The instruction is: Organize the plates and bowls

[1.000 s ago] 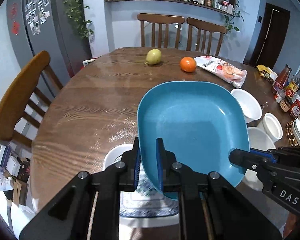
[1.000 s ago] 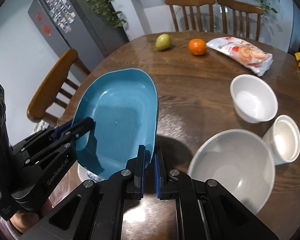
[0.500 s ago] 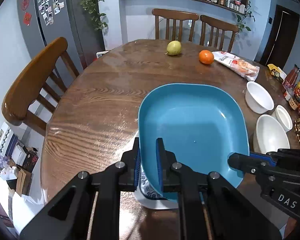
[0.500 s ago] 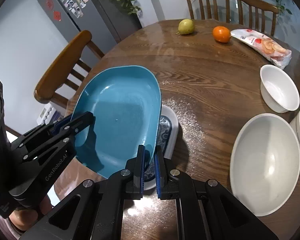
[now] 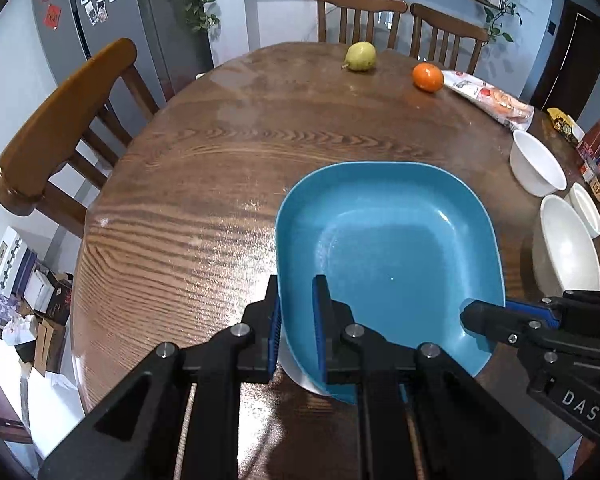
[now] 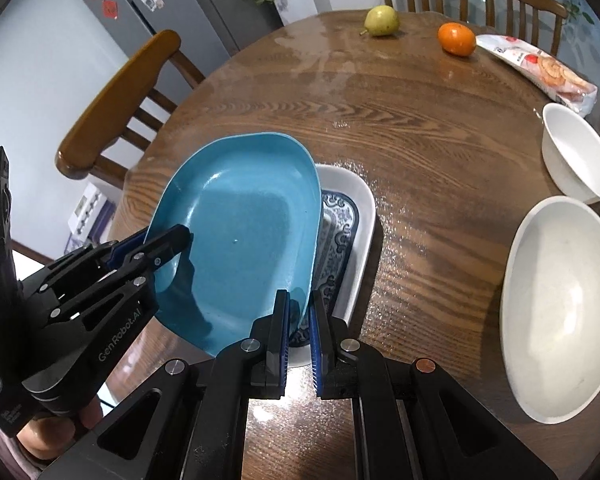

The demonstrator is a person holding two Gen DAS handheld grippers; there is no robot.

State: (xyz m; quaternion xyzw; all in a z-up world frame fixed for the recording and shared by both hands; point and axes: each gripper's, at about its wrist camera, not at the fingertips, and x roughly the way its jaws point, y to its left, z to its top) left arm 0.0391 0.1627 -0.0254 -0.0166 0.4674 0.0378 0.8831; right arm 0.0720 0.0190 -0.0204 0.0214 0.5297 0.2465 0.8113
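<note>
While the blue plate (image 5: 388, 256) is held above the surface (image 5: 204, 184), its near rim is pinched from two sides. The left gripper (image 5: 296, 312) is almost shut, and the plate's left edge is squeezed between its fingers (image 5: 275, 322). The right gripper (image 6: 299, 320) is closed just as tightly, and the plate's right edge is clamped between its fingers (image 6: 282, 320). The plate is tilted and is held right over a white dish (image 6: 352, 232) with a blue pattern inside, which is partly hidden under it. Whether the two are touching cannot be told. A big white bowl (image 6: 560, 312) and a smaller bowl (image 6: 576, 152) are set to the right, well apart from the plate. A pear (image 5: 360, 56), an orange (image 5: 428, 77) and a snack bag (image 5: 492, 98) are seen at the far side.
</note>
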